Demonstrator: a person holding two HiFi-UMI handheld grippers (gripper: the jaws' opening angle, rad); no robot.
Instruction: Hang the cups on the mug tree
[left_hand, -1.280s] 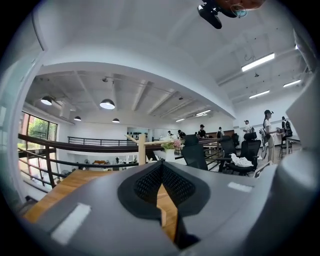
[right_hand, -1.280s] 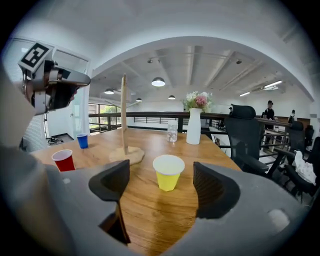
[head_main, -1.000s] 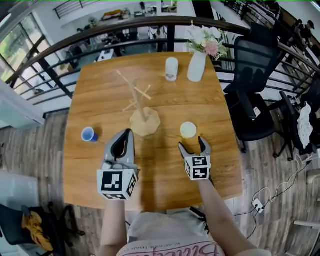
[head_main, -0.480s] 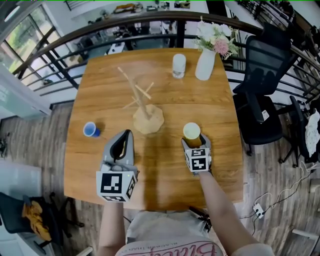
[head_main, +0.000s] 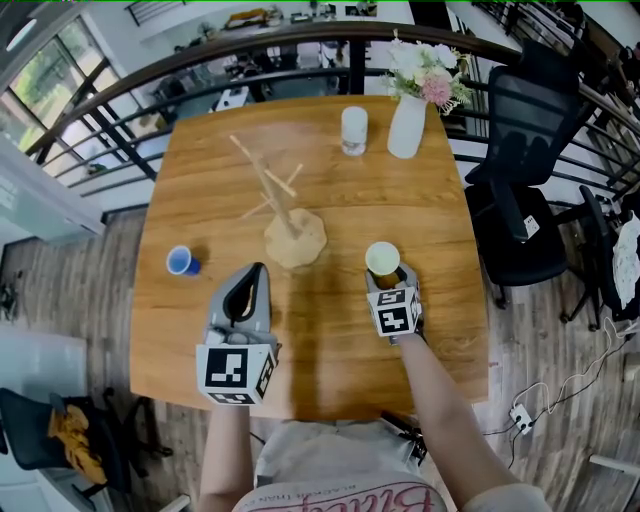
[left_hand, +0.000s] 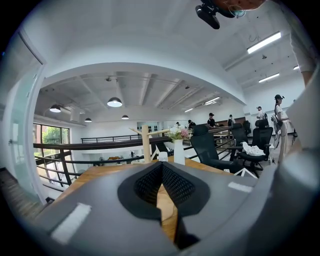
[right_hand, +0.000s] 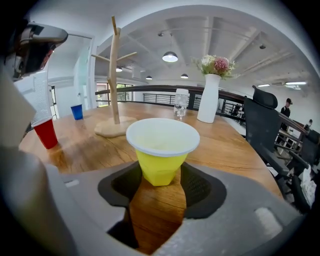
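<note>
On surface (head_main: 330, 335), near right: yellow cup (right_hand: 161, 150) upright between jaws of right tool (head_main: 386, 274). Jaws just been closing; pads judged now pinching cup's lower wall. Left tool (head_main: 256, 268) pressed together, nothing held, hovering near tree (head_main: 294, 240). Blue cup (head_main: 179, 263) seen far left, well apart.

Risks judged:
- thin wall crushed if squeezed hard
- tapered cup lost from pads if gripped slack
- tree tipped if peg knocked during hanging
</note>
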